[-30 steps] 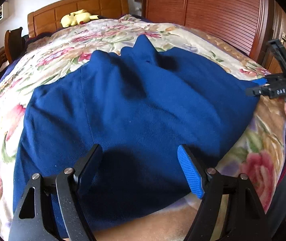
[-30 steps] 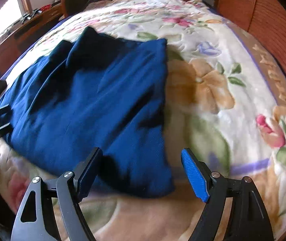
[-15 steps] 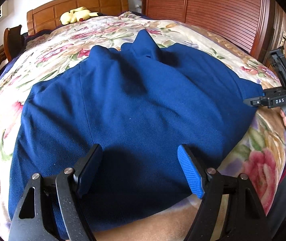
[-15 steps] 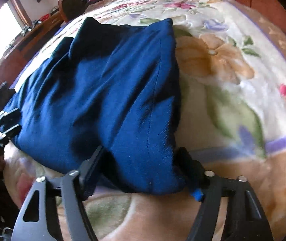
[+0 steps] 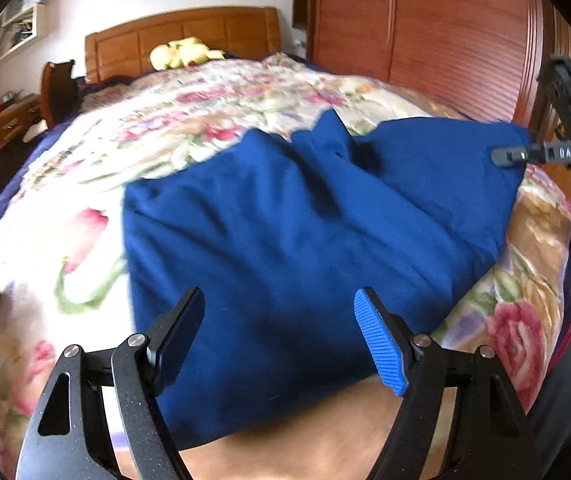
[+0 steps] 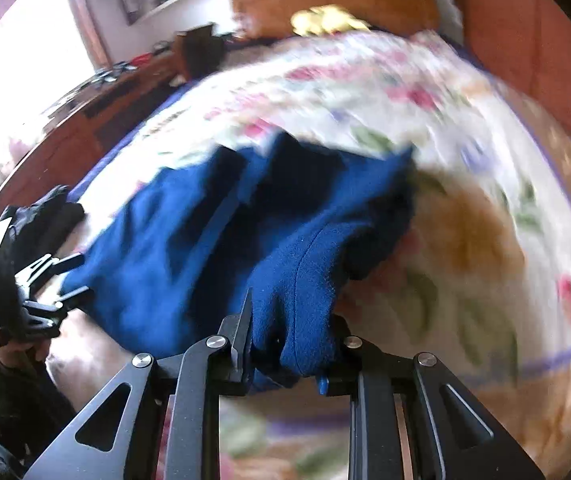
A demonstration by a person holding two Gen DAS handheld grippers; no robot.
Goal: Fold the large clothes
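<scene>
Right gripper (image 6: 289, 332): jaws just closed, clamped on the near right corner of the blue garment (image 5: 305, 240), corner bunched and raised off the floral bedspread (image 5: 65, 248). Left gripper (image 5: 279, 340): jaws spread wide, nothing between the pads, poised above the garment's near edge. Blue garment: spread across the foot half of the bed, pointed folds at its far edge. Yellow plush toy (image 5: 181, 53): at the wooden headboard (image 5: 181, 34). Wooden wardrobe (image 5: 445, 32): beside the bed, right of the left wrist view.
</scene>
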